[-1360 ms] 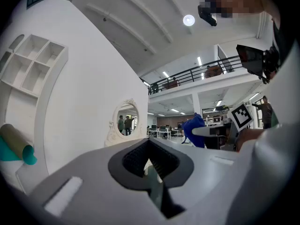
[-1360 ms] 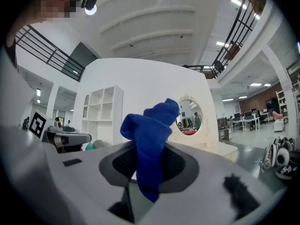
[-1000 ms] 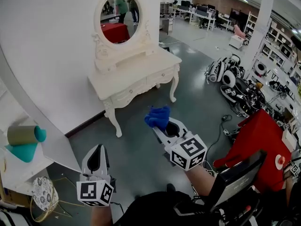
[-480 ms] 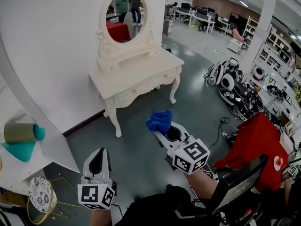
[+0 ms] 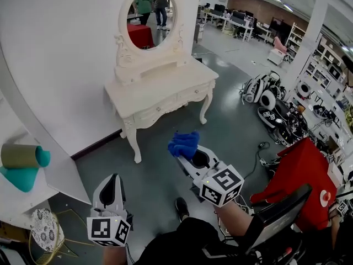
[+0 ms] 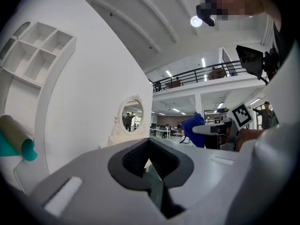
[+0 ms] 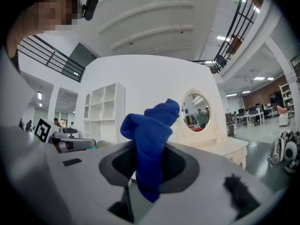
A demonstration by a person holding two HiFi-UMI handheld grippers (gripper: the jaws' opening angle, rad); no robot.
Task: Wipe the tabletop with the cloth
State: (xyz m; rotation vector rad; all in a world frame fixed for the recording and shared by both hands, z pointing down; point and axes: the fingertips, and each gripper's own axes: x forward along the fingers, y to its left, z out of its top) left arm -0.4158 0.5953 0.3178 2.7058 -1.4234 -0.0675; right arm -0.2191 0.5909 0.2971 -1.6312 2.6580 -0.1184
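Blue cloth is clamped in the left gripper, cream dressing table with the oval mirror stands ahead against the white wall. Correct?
Wrong gripper. The crumpled blue cloth is clamped in the right gripper, between its fingers, as the right gripper view shows; the left gripper holds nothing. The cream dressing table with the oval mirror does stand ahead against the white wall.

We find the dressing table (image 5: 160, 95) against the wall (image 5: 55, 65), with the mirror (image 5: 148, 12) on its rear edge. Before it, over the floor (image 5: 231, 120), the right gripper (image 5: 186, 154) is ahead, the cloth (image 5: 183, 142) between its jaws. The left gripper (image 5: 113, 180) is nearer us, leftward. Shelving (image 5: 22, 202) stands at far left.
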